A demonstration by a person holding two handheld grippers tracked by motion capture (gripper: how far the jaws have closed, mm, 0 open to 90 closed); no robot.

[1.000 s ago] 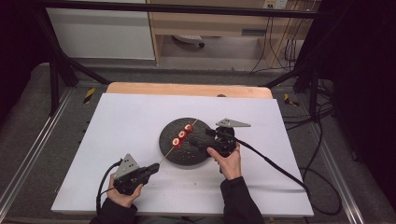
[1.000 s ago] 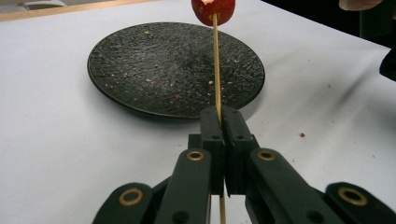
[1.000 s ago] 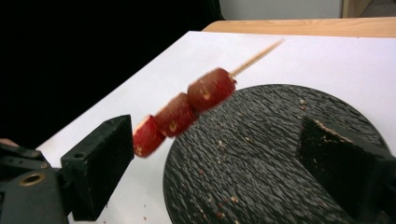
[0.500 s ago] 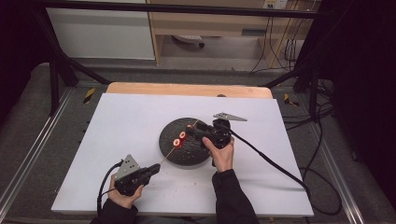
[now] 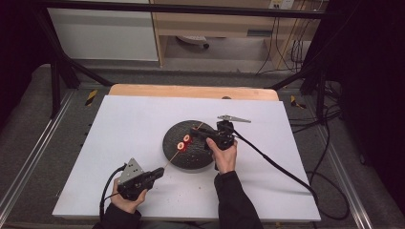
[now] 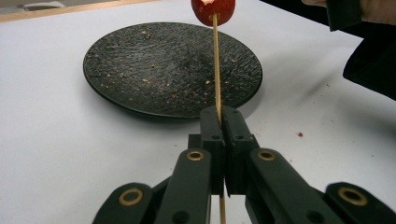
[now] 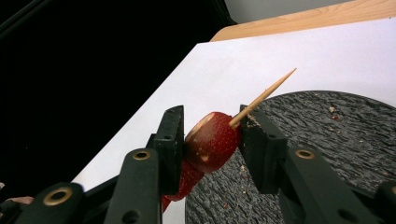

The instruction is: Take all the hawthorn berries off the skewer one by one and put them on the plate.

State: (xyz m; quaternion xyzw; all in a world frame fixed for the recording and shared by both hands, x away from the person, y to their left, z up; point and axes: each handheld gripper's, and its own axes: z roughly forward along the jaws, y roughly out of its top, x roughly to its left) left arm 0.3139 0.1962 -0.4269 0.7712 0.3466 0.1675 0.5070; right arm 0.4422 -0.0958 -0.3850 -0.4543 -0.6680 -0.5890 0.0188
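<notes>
**Desk:** Strawberry (image 7: 212,140) — where is it sitting now, and what is different from a second back?

**Photographer:** It is riding on the skewer (image 6: 216,65) above the black plate (image 5: 172,152), near the pointed end. A second back the right gripper (image 5: 198,132) was standing wide beside three red pieces strung along the stick. Its fingers (image 7: 170,135) have just been closing, and now they are clamping the topmost strawberry from both sides, with the skewer tip poking out past them.

**Desk:** And the other hand?

**Photographer:** The left gripper (image 6: 219,116) is staying put near the front edge of the table (image 5: 119,119), fingers clenched on the bare lower end of the stick, tilting it up toward the plate.

**Desk:** What is that telling us about the job?

**Photographer:** Two more pieces (image 5: 183,143) are showing lower down the stick. With one end pinned and the top berry gripped, the person looks to be getting ready to slide it along the skewer, probably off the point. That is my reading, not a certainty.
</notes>
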